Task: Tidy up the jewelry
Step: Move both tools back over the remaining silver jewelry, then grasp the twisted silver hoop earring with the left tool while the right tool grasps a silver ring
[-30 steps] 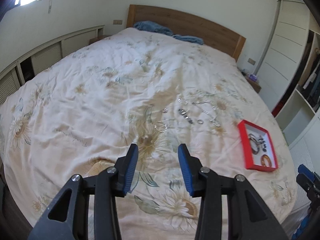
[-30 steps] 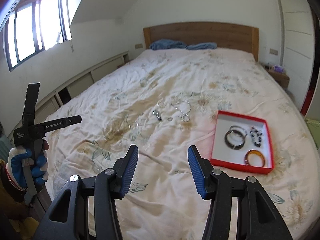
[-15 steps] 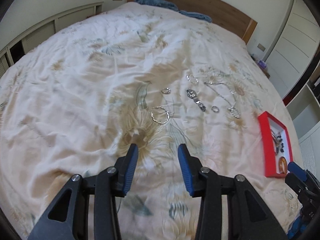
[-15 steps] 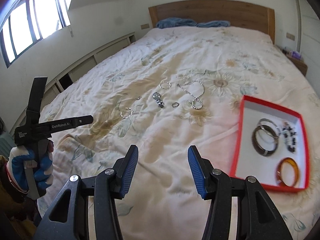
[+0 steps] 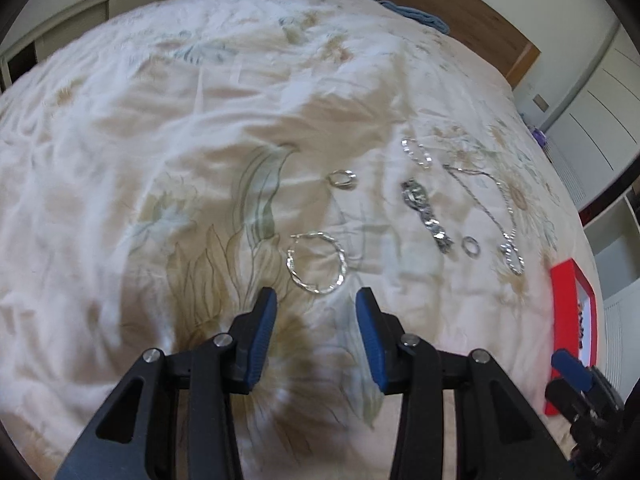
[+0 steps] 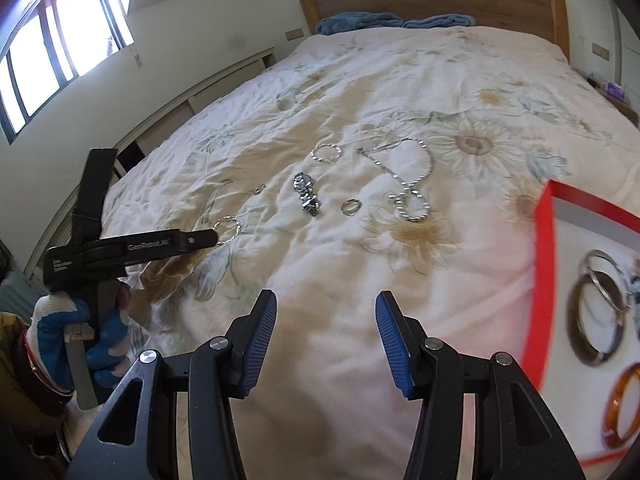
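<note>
A floral bedspread [image 5: 160, 140] covers a wide bed, silver jewelry scattered across its middle. At the left, the left gripper [image 5: 316, 300] hovers low over the cloth, its blue-padded jaws apart and empty, with a large twisted silver hoop [image 5: 316, 263] lying just beyond the fingertips. Farther off sits a small silver ring [image 5: 341, 178]. To the right of these lie a chunky link bracelet [image 5: 426, 216], another small ring [image 5: 471, 246] near its close end, a second twisted hoop [image 5: 417, 153] at the far side, and a thin chain necklace [image 5: 486, 204] that ends in a beaded loop. At the right edge, a red tray [image 5: 563, 308] rests on the bedspread, well apart from the loose pieces.

From the right wrist, the right gripper [image 6: 326, 300] hangs over bare cloth near the foot of the bed, jaws wide apart and holding nothing. The tray's red wall [image 6: 540, 280] stands just to its right; inside lie a dark bangle [image 6: 592, 320], a silver bangle [image 6: 604, 276] overlapping it, and an amber bangle [image 6: 624, 412] nearer. A gloved hand [image 6: 76, 328] grips the left tool's handle at the far left.
</note>
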`<move>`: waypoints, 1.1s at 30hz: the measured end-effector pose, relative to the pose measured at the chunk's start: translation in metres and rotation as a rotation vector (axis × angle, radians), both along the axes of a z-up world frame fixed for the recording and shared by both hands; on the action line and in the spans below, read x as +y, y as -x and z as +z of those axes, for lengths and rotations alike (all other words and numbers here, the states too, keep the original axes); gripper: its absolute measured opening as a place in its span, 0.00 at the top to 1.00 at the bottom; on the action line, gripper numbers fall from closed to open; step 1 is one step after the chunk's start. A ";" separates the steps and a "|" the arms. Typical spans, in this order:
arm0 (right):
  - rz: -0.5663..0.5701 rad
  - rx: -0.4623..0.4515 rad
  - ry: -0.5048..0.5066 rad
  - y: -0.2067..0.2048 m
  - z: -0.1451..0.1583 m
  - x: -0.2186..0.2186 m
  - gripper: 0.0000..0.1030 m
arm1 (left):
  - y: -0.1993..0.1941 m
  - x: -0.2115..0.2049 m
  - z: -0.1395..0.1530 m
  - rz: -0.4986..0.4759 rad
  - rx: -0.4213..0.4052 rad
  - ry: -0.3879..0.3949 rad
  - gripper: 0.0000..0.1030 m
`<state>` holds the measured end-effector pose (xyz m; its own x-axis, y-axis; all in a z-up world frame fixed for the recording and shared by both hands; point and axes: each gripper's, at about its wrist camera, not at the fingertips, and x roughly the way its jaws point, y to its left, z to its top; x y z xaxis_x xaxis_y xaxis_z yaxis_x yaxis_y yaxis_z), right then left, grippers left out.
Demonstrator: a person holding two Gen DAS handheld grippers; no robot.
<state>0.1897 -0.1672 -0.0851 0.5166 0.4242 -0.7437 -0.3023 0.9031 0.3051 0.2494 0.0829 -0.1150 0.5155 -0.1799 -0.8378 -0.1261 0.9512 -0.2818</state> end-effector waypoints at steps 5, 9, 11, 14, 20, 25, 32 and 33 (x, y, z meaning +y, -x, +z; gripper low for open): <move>0.034 0.001 0.003 -0.012 -0.010 0.014 0.50 | -0.011 0.004 -0.007 0.019 -0.007 0.038 0.63; 0.056 0.001 0.025 -0.021 -0.013 0.023 0.50 | -0.021 0.008 -0.015 0.047 0.005 0.052 0.67; 0.050 0.005 0.023 -0.027 -0.015 0.024 0.50 | -0.024 0.011 -0.022 0.069 0.023 0.043 0.82; 0.044 0.009 0.034 -0.036 -0.018 0.027 0.50 | -0.027 0.017 -0.027 0.092 0.022 0.047 0.93; 0.044 0.007 0.070 -0.059 -0.023 0.038 0.50 | -0.025 0.015 -0.029 0.078 -0.022 0.029 0.96; 0.034 0.007 0.098 -0.079 -0.028 0.047 0.50 | -0.020 0.015 -0.026 0.060 -0.071 0.032 0.96; -0.013 0.008 0.181 -0.108 -0.040 0.056 0.51 | -0.017 0.019 -0.026 0.040 -0.089 0.097 0.96; -0.017 0.003 0.194 -0.110 -0.041 0.056 0.52 | -0.017 0.019 -0.026 0.039 -0.090 0.103 0.96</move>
